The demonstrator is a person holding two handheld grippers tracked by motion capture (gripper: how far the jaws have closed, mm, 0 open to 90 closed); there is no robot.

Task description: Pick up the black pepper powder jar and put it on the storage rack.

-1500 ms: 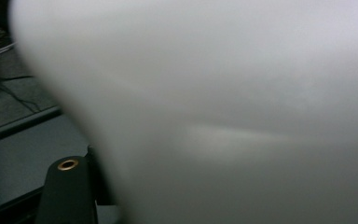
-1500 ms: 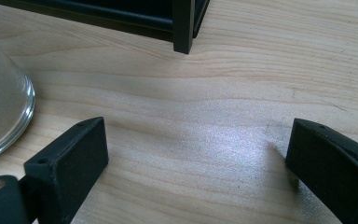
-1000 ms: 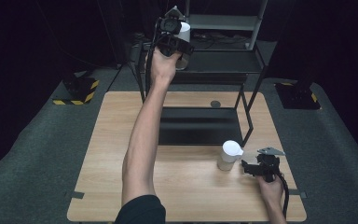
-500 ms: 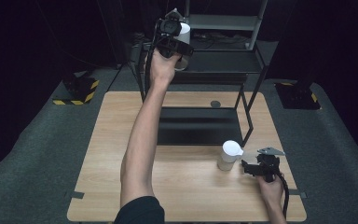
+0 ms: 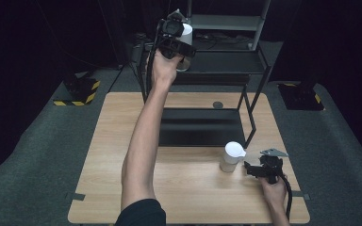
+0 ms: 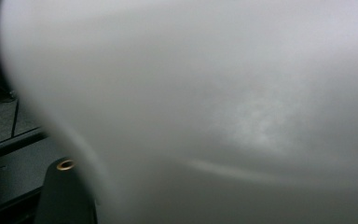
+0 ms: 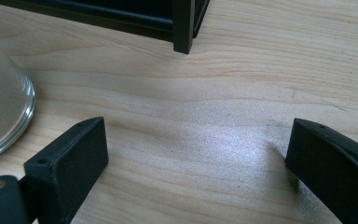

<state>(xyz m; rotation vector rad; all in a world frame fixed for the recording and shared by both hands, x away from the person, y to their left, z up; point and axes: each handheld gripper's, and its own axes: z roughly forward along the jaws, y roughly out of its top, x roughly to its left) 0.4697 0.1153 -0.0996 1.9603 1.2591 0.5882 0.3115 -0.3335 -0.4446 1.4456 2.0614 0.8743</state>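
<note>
High view: the left gripper (image 5: 179, 40), raised at arm's length over the far edge of the wooden table (image 5: 103, 155), holds a white cup (image 5: 186, 31) at the upper levels of a black shelf rack (image 5: 226, 61) standing on the far half of the table. Left gripper view: the cup (image 6: 214, 107) fills the picture as a blurred white surface pressed close to the lens, with one black jaw at lower left, so the tongs appear clamped on it. A second white cup with a glass base (image 5: 232, 157) stands on the near right of the table, just left of the right gripper (image 5: 250, 168), which rests low by the table's near right edge. Right gripper view: the tongs stand wide apart over bare wood, the glass base (image 7: 2, 107) at far left beside, not between, them; a rack leg (image 7: 183, 28) stands beyond.
</note>
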